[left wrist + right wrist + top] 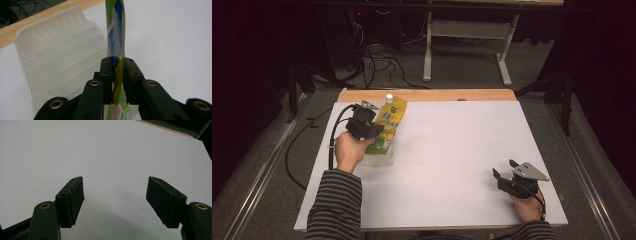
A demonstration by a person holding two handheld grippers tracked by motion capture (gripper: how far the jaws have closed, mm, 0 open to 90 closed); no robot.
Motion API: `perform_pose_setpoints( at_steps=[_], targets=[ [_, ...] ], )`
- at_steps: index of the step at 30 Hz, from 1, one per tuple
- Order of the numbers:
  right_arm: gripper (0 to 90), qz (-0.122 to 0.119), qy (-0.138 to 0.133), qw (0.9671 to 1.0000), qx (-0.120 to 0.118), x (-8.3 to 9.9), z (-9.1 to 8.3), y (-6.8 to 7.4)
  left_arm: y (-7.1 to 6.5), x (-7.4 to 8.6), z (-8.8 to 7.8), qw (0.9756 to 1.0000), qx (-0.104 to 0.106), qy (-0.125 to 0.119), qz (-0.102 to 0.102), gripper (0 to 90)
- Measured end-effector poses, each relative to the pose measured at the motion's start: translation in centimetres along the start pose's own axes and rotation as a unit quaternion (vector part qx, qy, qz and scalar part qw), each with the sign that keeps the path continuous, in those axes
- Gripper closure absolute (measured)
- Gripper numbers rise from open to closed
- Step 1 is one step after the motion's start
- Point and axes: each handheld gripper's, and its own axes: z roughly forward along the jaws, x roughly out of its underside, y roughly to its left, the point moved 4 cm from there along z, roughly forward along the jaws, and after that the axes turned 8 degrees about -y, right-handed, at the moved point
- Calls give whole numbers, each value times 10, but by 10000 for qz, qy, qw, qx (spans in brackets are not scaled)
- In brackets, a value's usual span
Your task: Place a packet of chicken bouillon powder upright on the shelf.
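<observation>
The left gripper (pixel 117 67) seems to hold the tall pouch (pixel 116 32) loosely, standing up beside the tub (pixel 50 55).

The person wears a long-sleeved top in thin dark and grey stripes, its left sleeve (pixel 334 205) the plainer to see and the right sleeve's cuff (pixel 528 229) at the near edge. The left gripper (pixel 117 68) is matt black, its angular jaw blocks bolted to arms with brass-ringed holes. A black cable (pixel 333 131) loops from its body. The right gripper (pixel 115 198), equally black with flat wedge-shaped pads, carries a grey three-cornered plate (pixel 529 171) on top.
</observation>
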Motion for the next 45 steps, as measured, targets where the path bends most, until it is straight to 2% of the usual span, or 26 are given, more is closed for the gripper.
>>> perform_pose_setpoints(
  at_steps=[2, 5, 8, 12, 14, 16, 17, 18, 19, 21, 25, 31, 37, 39, 41, 42, 45],
  targets=[
    [311, 10, -1, 10000, 3, 0, 0, 0, 1, 1, 4, 10000, -3, 94, -16, 809],
    [311, 8, -2, 10000, 2, 0, 0, 0, 0, 0, 6, 9999, -29, 123, 5, 881],
    [311, -4, 2, 10000, -4, 0, 0, 0, -1, 1, 5, 9998, -105, 99, 151, 900],
    [311, -3, -4, 10000, -9, 0, 0, 0, -4, 3, 4, 9995, -137, -92, 272, 900],
    [311, 2, 0, 10000, -11, 0, 0, 0, -5, 4, 1, 9988, -85, -396, 264, 900],
    [312, -2, 0, 10000, -11, 0, 0, 0, -4, 4, 0, 9984, -72, -490, 277, 900],
    [311, -2, -2, 10000, -7, 0, 0, 0, -5, 7, -1, 9970, -58, -693, 336, 900],
    [311, -2, -2, 10000, -7, 0, 0, 0, -5, 7, -1, 9970, -58, -693, 336, 900],
    [311, 12, -12, 10000, -1, 0, -1, 0, -5, 11, 0, 9961, -30, -777, 426, 900],
    [311, 21, -4, 10000, -2, 0, -1, 0, -5, 16, 2, 9959, -3, -756, 496, 900],
    [311, 5, -5, 10000, -7, 0, 0, 0, -1, 20, -2, 9966, 125, -709, 409, 898],
    [311, -24, 8, 10000, 7, 0, 0, 0, 2, 24, -9, 9984, 91, -322, 454, 891],
    [311, -20, -7, 10000, 5, 0, 0, 0, 2, 26, -13, 9991, 91, -115, 410, 875],
    [311, -19, -8, 10000, 5, 0, 0, 0, 2, 26, -13, 9991, 91, -114, 387, 875],
    [311, -31, 2, 10000, 6, 0, 0, 0, 2, 26, -13, 9990, -41, -129, 414, 896],
    [311, -31, 2, 10000, 6, 0, 0, 0, 2, 26, -13, 9990, -41, -129, 414, 900],
    [311, -27, -1, 10000, 4, 0, 0, 0, 0, 26, -10, 9979, -78, -481, 428, 900]
  ],
)
